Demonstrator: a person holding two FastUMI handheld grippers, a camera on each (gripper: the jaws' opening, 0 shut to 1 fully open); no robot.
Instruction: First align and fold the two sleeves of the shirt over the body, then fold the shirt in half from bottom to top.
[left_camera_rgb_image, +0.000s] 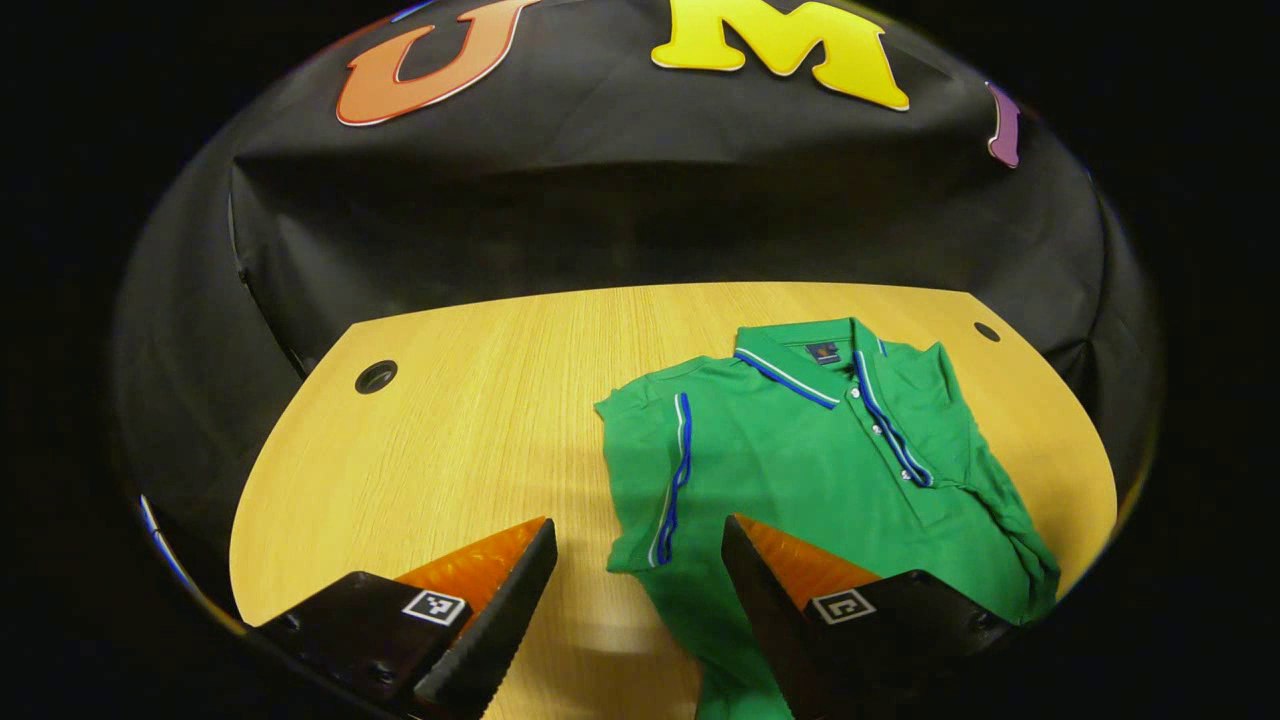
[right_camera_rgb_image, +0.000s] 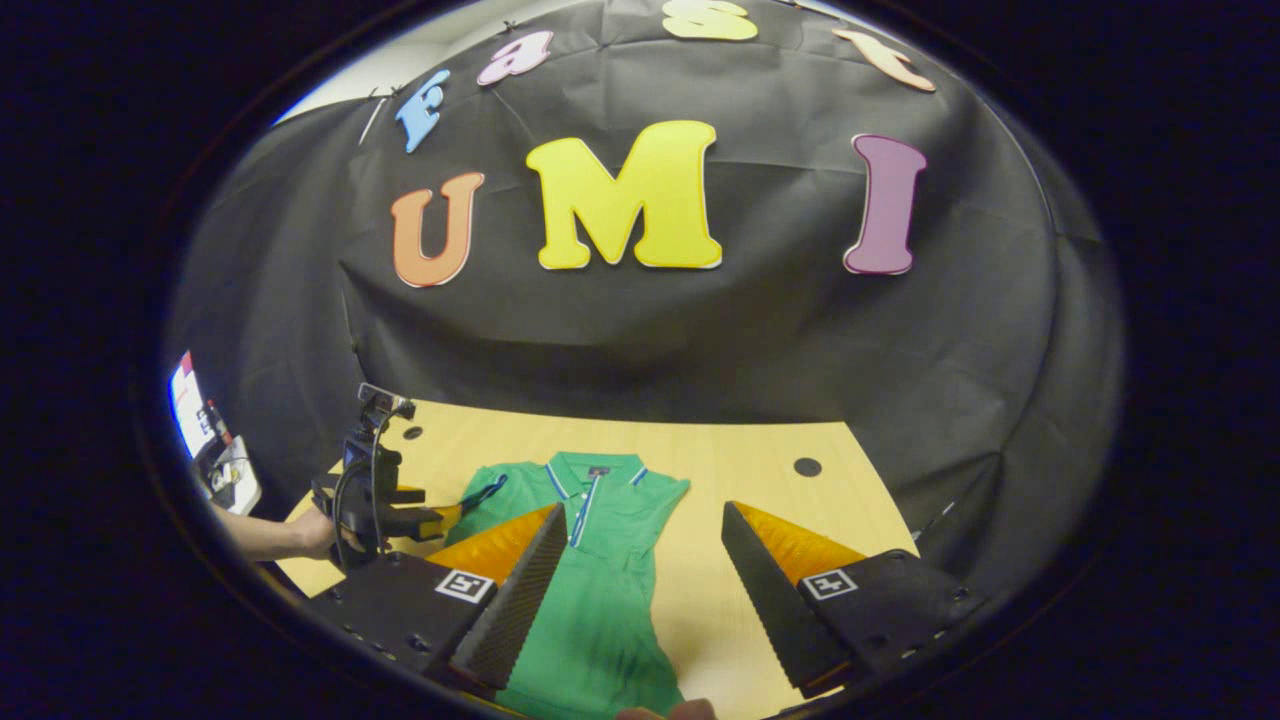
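No legible text; perhaps a brand tag (left_camera_rgb_image: 823, 351) inside the shirt (left_camera_rgb_image: 800, 450) collar, too small.

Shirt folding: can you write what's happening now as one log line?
shirt: flat on table, one sleeve folded over body | left gripper: open above sleeve edge | right gripper: open, holding nothing
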